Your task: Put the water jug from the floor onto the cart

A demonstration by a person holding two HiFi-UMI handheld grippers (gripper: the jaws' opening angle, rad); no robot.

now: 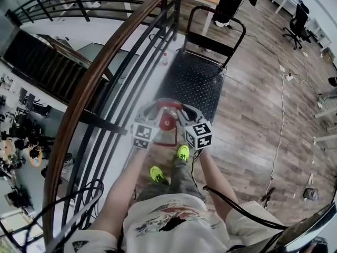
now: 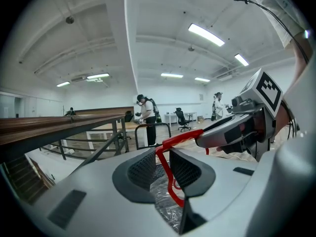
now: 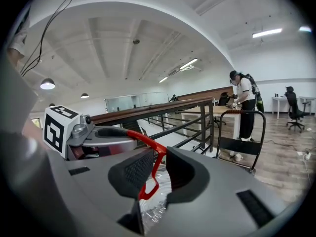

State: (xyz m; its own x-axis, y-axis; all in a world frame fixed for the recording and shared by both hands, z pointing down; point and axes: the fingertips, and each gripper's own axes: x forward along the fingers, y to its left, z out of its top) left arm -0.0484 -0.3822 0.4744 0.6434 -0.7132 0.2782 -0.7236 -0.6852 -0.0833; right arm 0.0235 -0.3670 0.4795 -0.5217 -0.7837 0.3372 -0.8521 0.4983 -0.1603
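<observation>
a: between the left gripper pads: red handle, pinched. thin bar, so the jaws stand only a bit apart.

b: right gripper same deal, clamped on that handle from the other side, tips facing the left one.

a: water jug hangs just under both, clear body below the jaws, red cap up. looks off the floor, tho head view can't confirm.

b: cart deck is straight ahead of both grippers, near. railing runs close by the left gripper's outer side.

a: so imo: carry it fwd w/ both hands moving as one. if one leads, the handle twists in the pads & could slip. thin bar, prob a heavy load.

b: yep. mind the left side vs the railing posts. lift enough to clear the deck edge, then lower straight down, mid-deck, short of the handle frame.

a: & don't open either jaw till the base sits flat.
</observation>
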